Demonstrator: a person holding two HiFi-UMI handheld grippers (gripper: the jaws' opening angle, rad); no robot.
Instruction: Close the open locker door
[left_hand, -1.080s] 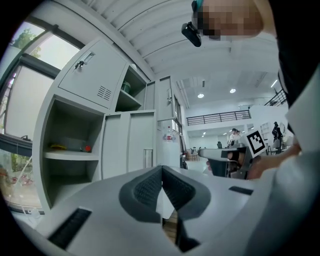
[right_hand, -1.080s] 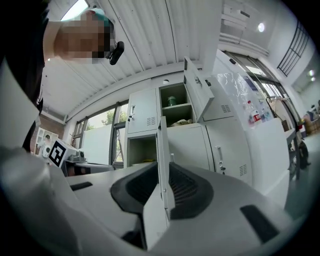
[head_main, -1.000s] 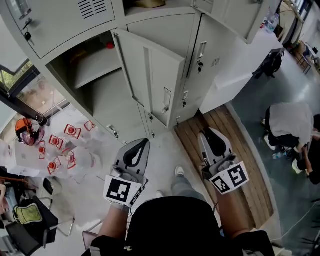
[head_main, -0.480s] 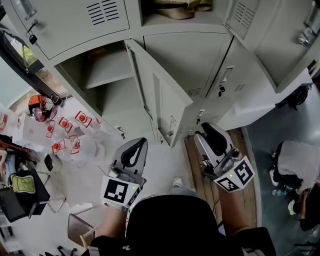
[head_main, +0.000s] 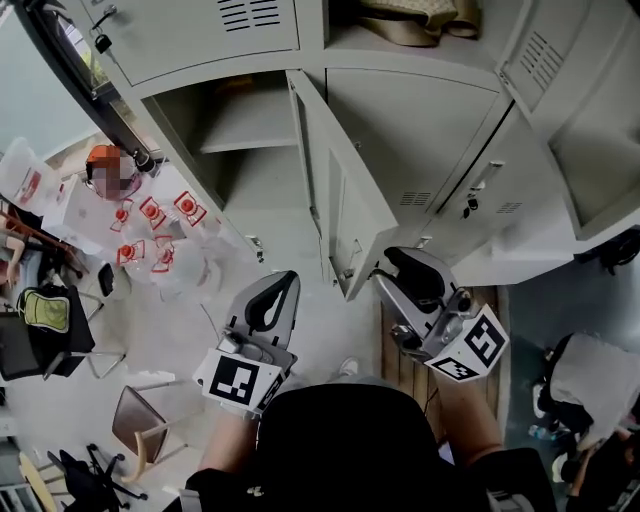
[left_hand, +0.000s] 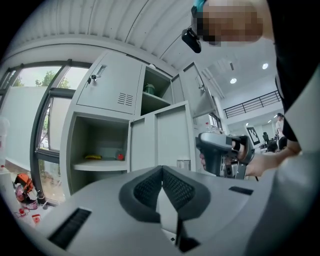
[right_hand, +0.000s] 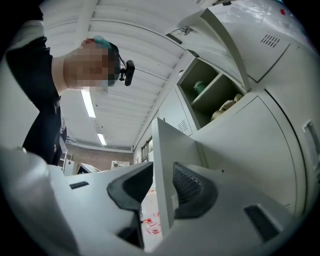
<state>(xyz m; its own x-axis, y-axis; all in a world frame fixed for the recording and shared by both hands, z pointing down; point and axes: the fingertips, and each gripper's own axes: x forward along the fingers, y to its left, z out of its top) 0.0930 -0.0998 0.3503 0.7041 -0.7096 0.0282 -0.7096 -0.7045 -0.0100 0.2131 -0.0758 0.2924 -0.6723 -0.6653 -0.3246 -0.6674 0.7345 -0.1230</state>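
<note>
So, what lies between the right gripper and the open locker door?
Nothing. In the right gripper view the edge of the open locker door already stands between the parted jaws of the right gripper.

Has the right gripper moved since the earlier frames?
Yes. The right gripper has moved forward, closing on the free edge of the open locker door.

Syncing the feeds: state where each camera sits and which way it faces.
Head view: on the person's head, looking steeply down at the open locker door; left gripper, right gripper and torso show.
Left gripper view: on that gripper, facing the lockers; its closed jaws and the torso show.
Right gripper view: on that gripper, tilted upward; the door's edge stands between its parted jaws.
Shared: all three show that door.
</note>
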